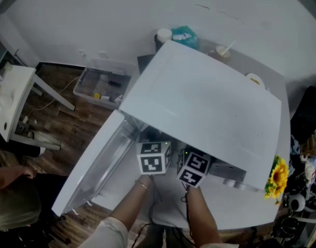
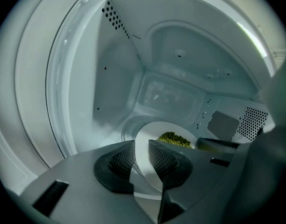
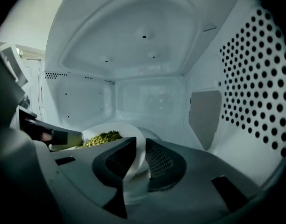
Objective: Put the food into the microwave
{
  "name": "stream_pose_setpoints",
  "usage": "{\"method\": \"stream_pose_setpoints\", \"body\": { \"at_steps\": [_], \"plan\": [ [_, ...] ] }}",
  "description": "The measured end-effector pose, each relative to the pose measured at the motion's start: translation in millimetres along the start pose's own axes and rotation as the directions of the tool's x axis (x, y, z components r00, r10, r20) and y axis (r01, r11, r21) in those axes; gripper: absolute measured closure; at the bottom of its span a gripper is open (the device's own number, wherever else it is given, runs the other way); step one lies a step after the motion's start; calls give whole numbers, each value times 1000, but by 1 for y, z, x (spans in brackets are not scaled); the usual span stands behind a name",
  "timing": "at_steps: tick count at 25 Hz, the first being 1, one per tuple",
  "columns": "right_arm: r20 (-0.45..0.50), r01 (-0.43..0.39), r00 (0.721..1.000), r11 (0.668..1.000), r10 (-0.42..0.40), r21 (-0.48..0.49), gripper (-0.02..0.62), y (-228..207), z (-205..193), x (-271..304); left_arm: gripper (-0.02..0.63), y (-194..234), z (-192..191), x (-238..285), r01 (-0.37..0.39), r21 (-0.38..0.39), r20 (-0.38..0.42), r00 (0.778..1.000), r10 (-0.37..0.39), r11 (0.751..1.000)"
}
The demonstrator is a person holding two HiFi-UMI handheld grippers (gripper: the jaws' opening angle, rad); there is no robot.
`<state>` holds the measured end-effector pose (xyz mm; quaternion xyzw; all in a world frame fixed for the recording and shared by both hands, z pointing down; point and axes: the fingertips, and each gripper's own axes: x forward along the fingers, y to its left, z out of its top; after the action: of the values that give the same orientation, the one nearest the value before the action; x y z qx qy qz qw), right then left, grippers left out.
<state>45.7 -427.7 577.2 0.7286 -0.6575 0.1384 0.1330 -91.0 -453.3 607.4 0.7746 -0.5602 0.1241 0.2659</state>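
A white plate (image 2: pixel 150 136) with a heap of green peas (image 2: pixel 175 139) is held inside the cavity of the white microwave (image 1: pixel 209 102). Its door (image 1: pixel 96 164) stands swung open to the left. My left gripper (image 2: pixel 141 149) is shut on the plate's left rim. My right gripper (image 3: pixel 139 155) grips the right rim of the plate (image 3: pixel 119 127), and the peas (image 3: pixel 102 138) lie just left of it. Each gripper appears in the other's view, the right gripper (image 2: pixel 218 146) and the left gripper (image 3: pixel 54 136). From the head view only their marker cubes (image 1: pixel 154 158) show at the cavity mouth. Whether the plate rests on the turntable (image 2: pixel 128 130) I cannot tell.
The cavity's perforated right wall (image 3: pixel 260 78) is close to the right gripper. Behind the microwave stand a white cup (image 1: pixel 163 35) and a teal item (image 1: pixel 185 35). A sunflower (image 1: pixel 278 177) sits at the table's right. A clear bin (image 1: pixel 101 84) lies on the floor.
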Motion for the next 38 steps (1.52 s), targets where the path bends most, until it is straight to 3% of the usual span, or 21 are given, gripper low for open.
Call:
{"method": "stream_pose_setpoints", "body": {
  "at_steps": [10, 16, 21, 27, 38],
  "plan": [
    [14, -13, 1000, 1000, 13, 12, 520, -2, 1, -1, 520, -2, -2, 1, -19, -12, -5, 1000, 19, 1000],
    [52, -55, 997, 998, 54, 24, 522, 7, 10, -13, 520, 3, 12, -21, -51, 0, 59, 997, 51, 999],
    [66, -137, 989, 990, 135, 25, 554, 26, 15, -34, 522, -5, 10, -55, -52, 13, 100, 994, 51, 999],
    [43, -244, 969, 970, 243, 19, 569, 36, 11, -79, 595, -19, -6, -99, -47, 15, 94, 995, 46, 999],
    [46, -354, 934, 935, 354, -8, 571, 18, 21, -193, 597, -85, -12, -199, -6, 42, 133, 991, 1, 999]
  ]
}}
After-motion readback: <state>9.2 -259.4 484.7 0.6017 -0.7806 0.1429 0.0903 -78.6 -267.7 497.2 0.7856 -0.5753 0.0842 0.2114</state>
